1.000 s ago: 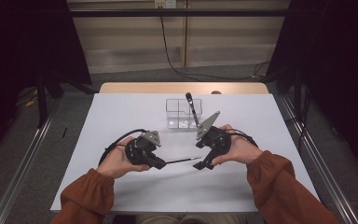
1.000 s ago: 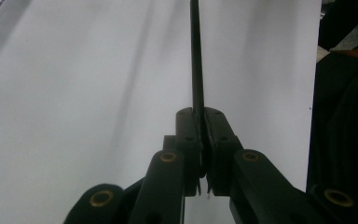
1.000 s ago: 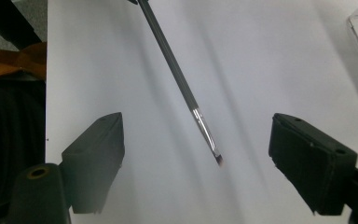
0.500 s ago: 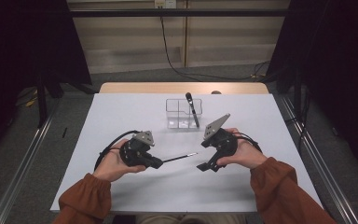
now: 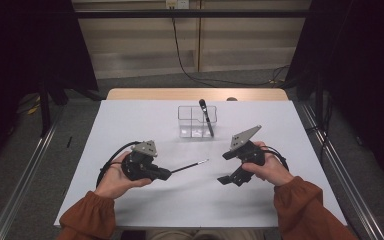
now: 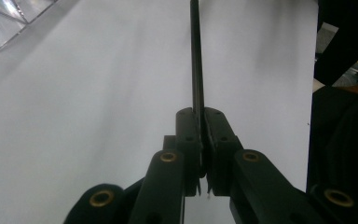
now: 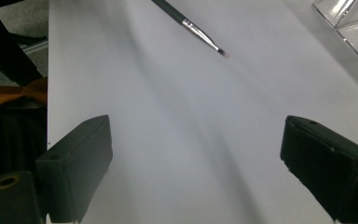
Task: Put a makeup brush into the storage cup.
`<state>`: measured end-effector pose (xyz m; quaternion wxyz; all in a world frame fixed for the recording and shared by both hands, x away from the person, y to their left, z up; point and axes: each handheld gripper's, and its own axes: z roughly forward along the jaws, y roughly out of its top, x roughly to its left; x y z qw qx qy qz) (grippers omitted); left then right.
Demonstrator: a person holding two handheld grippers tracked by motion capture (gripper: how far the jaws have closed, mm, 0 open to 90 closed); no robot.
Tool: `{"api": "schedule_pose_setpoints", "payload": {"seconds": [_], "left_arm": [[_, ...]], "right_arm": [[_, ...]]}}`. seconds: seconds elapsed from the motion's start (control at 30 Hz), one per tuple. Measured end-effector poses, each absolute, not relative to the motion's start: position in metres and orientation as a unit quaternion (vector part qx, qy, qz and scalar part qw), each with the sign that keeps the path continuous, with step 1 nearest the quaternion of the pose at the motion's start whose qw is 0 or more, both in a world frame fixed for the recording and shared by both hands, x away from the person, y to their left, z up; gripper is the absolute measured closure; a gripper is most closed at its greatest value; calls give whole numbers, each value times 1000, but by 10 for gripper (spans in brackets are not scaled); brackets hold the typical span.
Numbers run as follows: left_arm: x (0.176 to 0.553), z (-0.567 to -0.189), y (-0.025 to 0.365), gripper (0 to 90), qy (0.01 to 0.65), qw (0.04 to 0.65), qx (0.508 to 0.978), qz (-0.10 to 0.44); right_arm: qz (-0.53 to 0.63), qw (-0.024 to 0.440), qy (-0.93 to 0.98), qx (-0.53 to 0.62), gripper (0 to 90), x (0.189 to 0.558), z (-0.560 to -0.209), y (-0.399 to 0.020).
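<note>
My left gripper is shut on the black handle of a thin makeup brush. The brush juts rightward, level over the white table. Its silver ferrule and small tip show at the top of the right gripper view. My right gripper hovers to the right of that tip, its jaws wide apart. They have just been closing a little, and nothing is between them. A clear acrylic organizer stands farther back with a thicker black brush leaning in it.
A white sheet covers the table, and a strip of wood shows at its far edge. The organizer's corner appears in the left gripper view and the right gripper view. Metal rails run along both sides of the table.
My right gripper has drawn back from the organizer, rightward and toward the person. The left hand has shifted slightly left and nearer, still holding the thin brush.
</note>
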<state>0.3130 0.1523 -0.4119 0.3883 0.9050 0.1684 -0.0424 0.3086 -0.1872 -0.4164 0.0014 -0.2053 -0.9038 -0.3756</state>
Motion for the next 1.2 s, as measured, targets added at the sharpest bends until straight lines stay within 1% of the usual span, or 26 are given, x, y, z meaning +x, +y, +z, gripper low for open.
{"api": "schedule_pose_setpoints", "payload": {"seconds": [0.23,0.4,0.6,0.8,0.87,1.2], "left_arm": [[308,-414,158,857,174,401,899,-41],[306,-417,164,857,182,414,891,-38],[303,-418,169,857,194,431,880,-31],[299,-417,171,856,196,450,871,-25],[297,-418,173,857,198,455,868,-22],[295,-418,171,857,197,481,854,-9]], "right_arm": [[-391,-10,-897,-208,80,302,-414,-190],[-393,-7,-895,-209,69,297,-420,-191],[-421,-23,-879,-223,48,294,-420,-196],[-430,-24,-875,-222,44,287,-429,-195],[-438,-38,-869,-226,43,285,-430,-195],[-500,-75,-827,-244,56,280,-430,-196]]}}
